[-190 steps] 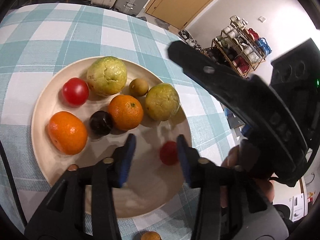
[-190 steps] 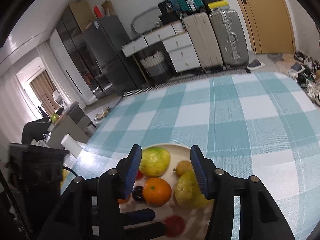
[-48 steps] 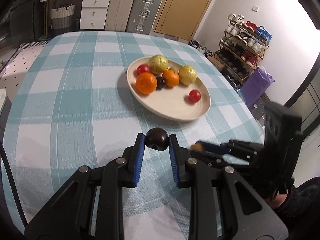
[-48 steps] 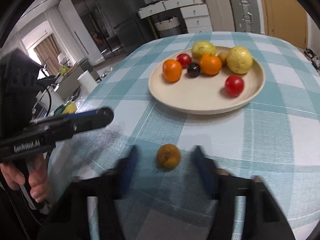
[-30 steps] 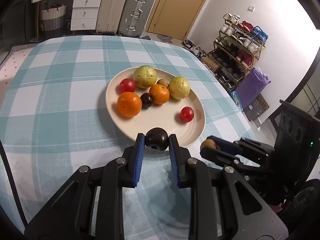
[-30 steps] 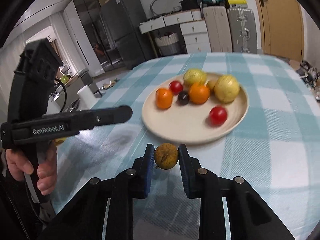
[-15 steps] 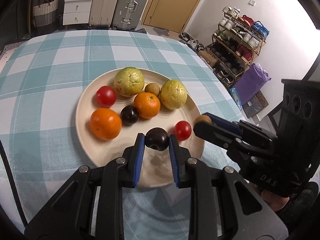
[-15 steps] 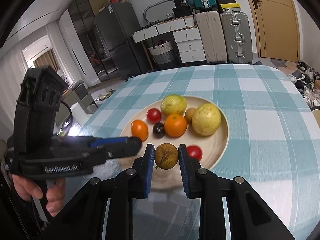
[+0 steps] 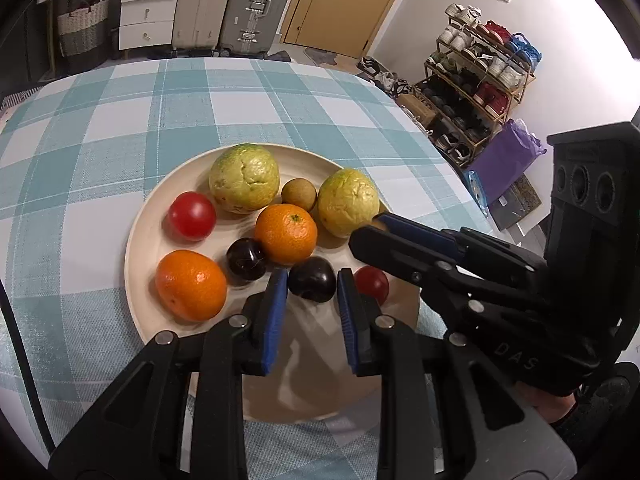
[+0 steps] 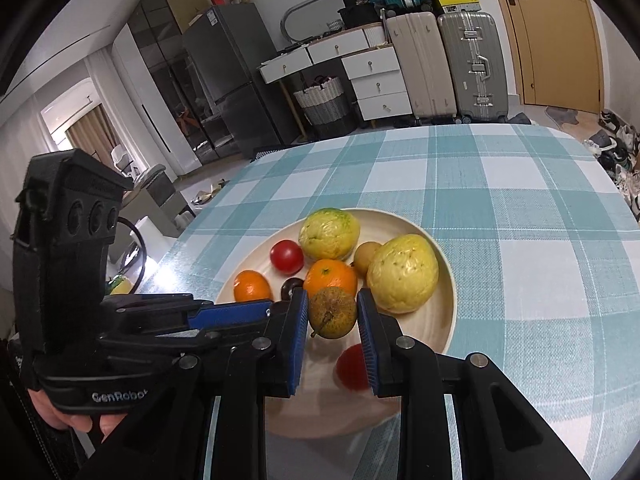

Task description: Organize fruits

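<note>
Most of the sorting looked finished: the cream plate (image 9: 138, 240) on the checked tablecloth (image 9: 100, 128) already carried two yellow-green guavas (image 9: 244, 178), two oranges (image 9: 286, 233), a large tomato (image 9: 192, 215), a small brown fruit (image 9: 299, 194) at the plate's far side, a dark plum (image 9: 246, 258) near its middle and a small red fruit (image 9: 372, 283) toward its near edge. Two pieces were not yet set down. The left gripper (image 9: 312, 284) was clenched on a second dark plum (image 9: 312, 283), hanging over the near part of the plate, just beside the small red fruit. The right gripper (image 10: 333, 318) was clamped on a brownish speckled fruit with a stem (image 10: 333, 317), also over the plate's near half, in front of an orange and beside a guava. No loose fruit showed on the cloth around the plate in either view. What seemed left was lowering both pieces into the bare near area of the plate and letting go, with care that neither round fruit rolled off.
</note>
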Demonstrator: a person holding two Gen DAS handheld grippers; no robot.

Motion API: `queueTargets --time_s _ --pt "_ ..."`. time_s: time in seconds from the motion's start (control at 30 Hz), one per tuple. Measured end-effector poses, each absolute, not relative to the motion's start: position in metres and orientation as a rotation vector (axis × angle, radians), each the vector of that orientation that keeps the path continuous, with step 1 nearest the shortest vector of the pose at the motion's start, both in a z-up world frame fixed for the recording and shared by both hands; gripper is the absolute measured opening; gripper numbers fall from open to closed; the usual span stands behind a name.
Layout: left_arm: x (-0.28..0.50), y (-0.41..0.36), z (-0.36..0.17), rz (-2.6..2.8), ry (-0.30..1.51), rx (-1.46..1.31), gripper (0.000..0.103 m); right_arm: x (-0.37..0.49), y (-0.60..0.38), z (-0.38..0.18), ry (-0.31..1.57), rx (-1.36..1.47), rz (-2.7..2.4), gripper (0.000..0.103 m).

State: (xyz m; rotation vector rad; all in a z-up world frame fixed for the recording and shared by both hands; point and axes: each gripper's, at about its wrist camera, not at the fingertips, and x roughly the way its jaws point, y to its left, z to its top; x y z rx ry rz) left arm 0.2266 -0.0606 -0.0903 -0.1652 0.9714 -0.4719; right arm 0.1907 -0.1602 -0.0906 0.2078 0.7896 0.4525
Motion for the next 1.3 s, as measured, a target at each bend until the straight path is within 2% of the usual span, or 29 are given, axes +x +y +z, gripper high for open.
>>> queueTargets --time_s 0.13,0.2,0.23,0.4,0.53,0.6,0.67,0.73,0.77,0.83,1.0,1.03,1.07,1.1,1.3 --pt "0.225 -0.058 -0.089 -0.473 0.971 -0.165 0.024 0.192 -0.161 -0.089 0.778 0.181 0.415 0.029" --pt "0.223 -0.055 -0.088 -0.479 0.966 -0.176 0.026 0.189 -0.164 -0.087 0.764 0.189 0.412 0.041" --pt "0.222 -0.054 -0.087 -0.476 0.962 -0.176 0.027 0.186 -0.168 -0.085 0.749 0.206 0.417 0.043" --pt "0.211 -0.047 -0.077 -0.464 0.924 -0.174 0.029 0.172 -0.179 -0.069 0.672 0.231 0.413 0.051" --pt "0.201 -0.044 -0.066 -0.441 0.891 -0.164 0.036 0.162 -0.186 -0.060 0.640 0.245 0.401 0.056" --pt "0.194 -0.042 -0.059 -0.415 0.862 -0.154 0.042 0.157 -0.189 -0.056 0.624 0.256 0.396 0.064" --pt "0.188 -0.042 -0.052 -0.359 0.840 -0.117 0.057 0.152 -0.192 -0.051 0.607 0.263 0.390 0.068" --pt "0.178 -0.043 -0.041 -0.337 0.780 -0.074 0.066 0.148 -0.193 -0.048 0.599 0.269 0.388 0.075" --pt "0.173 -0.043 -0.036 -0.321 0.757 -0.066 0.074 0.146 -0.194 -0.046 0.594 0.272 0.389 0.078" --pt "0.164 -0.040 -0.026 -0.285 0.702 -0.065 0.082 0.141 -0.194 -0.040 0.578 0.272 0.385 0.081" --pt "0.150 -0.033 -0.006 -0.219 0.631 -0.049 0.087 0.128 -0.192 -0.029 0.549 0.257 0.390 0.092" --pt "0.147 -0.031 -0.003 -0.197 0.620 -0.050 0.092 0.126 -0.190 -0.027 0.546 0.248 0.394 0.092" --pt "0.145 -0.029 0.000 -0.177 0.609 -0.051 0.100 0.123 -0.188 -0.025 0.540 0.236 0.394 0.093" --pt "0.141 -0.026 0.004 -0.151 0.591 -0.056 0.103 0.120 -0.186 -0.022 0.531 0.225 0.392 0.094" --pt "0.116 -0.014 0.027 -0.103 0.494 -0.070 0.103 0.096 -0.182 -0.004 0.430 0.182 0.389 0.102"
